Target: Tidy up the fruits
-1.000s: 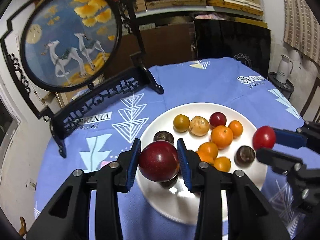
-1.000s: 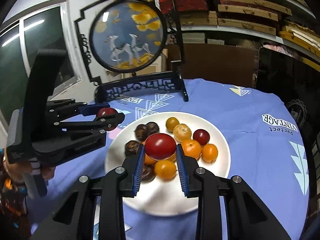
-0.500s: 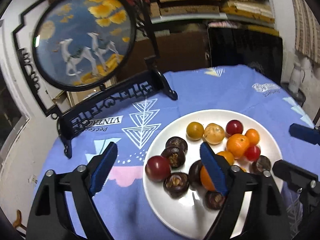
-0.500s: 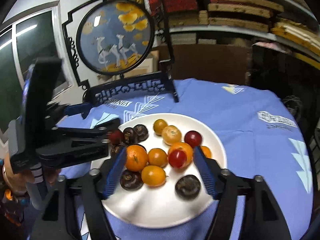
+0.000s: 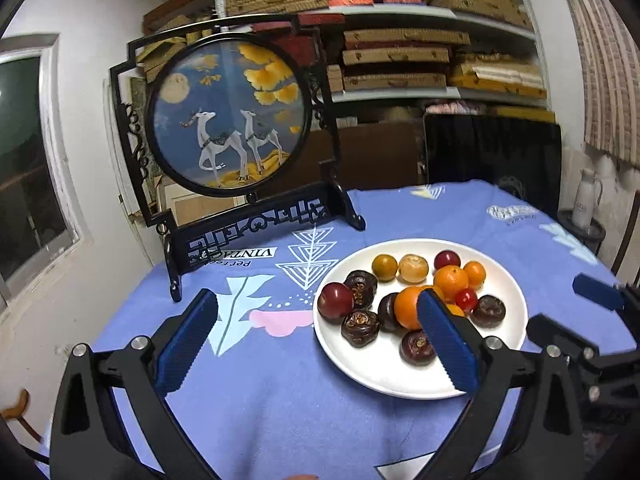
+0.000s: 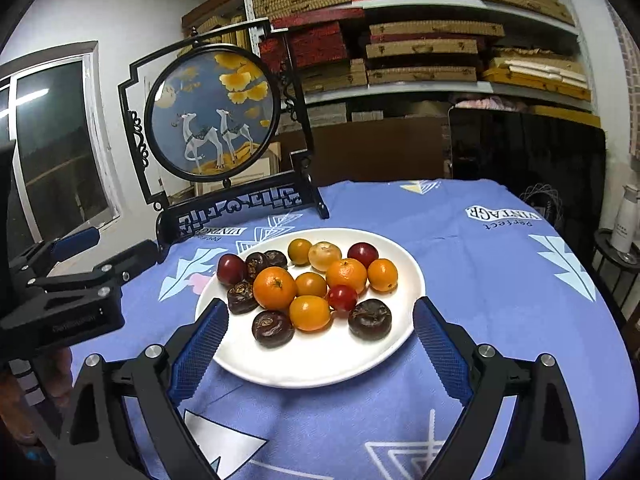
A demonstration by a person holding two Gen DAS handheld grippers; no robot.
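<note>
on the round white plate (image 6: 404,312) sit two dark red plums, five brown water chestnuts, six orange citrus and one small red tomato (image 6: 342,297); my left gripper (image 5: 320,340) and right gripper (image 6: 320,340), just opening, gape empty.

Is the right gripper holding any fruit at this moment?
No: the right gripper stands wide open with nothing between its pads, and the small red fruit lies on the white plate.
</note>
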